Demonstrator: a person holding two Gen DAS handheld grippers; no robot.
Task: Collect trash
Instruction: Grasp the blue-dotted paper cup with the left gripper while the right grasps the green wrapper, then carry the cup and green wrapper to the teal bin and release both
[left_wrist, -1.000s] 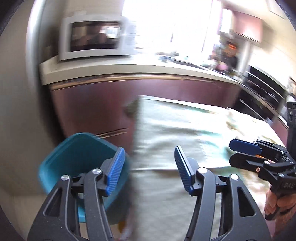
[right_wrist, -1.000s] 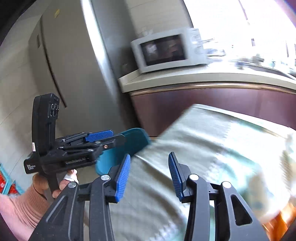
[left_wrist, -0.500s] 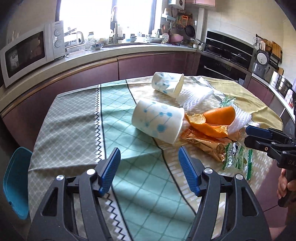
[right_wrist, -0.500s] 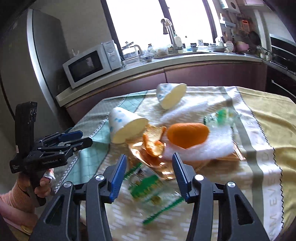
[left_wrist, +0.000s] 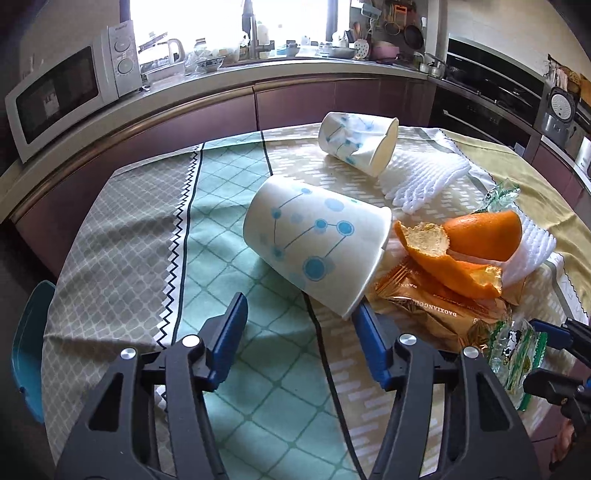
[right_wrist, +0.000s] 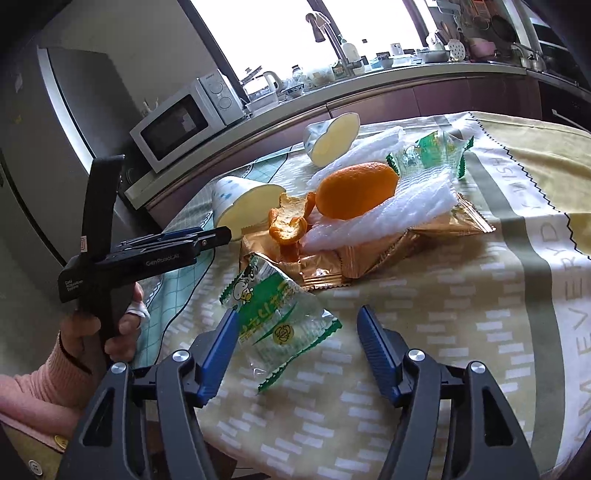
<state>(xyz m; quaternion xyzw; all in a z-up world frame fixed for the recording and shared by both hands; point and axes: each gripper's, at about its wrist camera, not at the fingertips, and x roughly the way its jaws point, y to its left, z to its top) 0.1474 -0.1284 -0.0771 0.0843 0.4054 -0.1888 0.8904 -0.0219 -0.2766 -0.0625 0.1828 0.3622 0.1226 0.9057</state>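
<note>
Both claws are hanging wide open over the table, gripping nothing. Just ahead of the left gripper (left_wrist: 299, 326) a tipped paper cup (left_wrist: 317, 245) is lying, rim nearly touching the right-hand finger. Right gripper (right_wrist: 295, 338) is facing a green wrapper (right_wrist: 277, 317), which is sitting just off its left finger. I'd be centring each claw first, then squeezing the cup gently so it isn't crushing or rolling toward the orange peel (left_wrist: 443, 258).

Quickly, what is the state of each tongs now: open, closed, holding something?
Left tongs: open, empty, just before the tipped white paper cup with blue dots.
Right tongs: open, around the green-and-clear plastic wrapper, not gripping.
</note>
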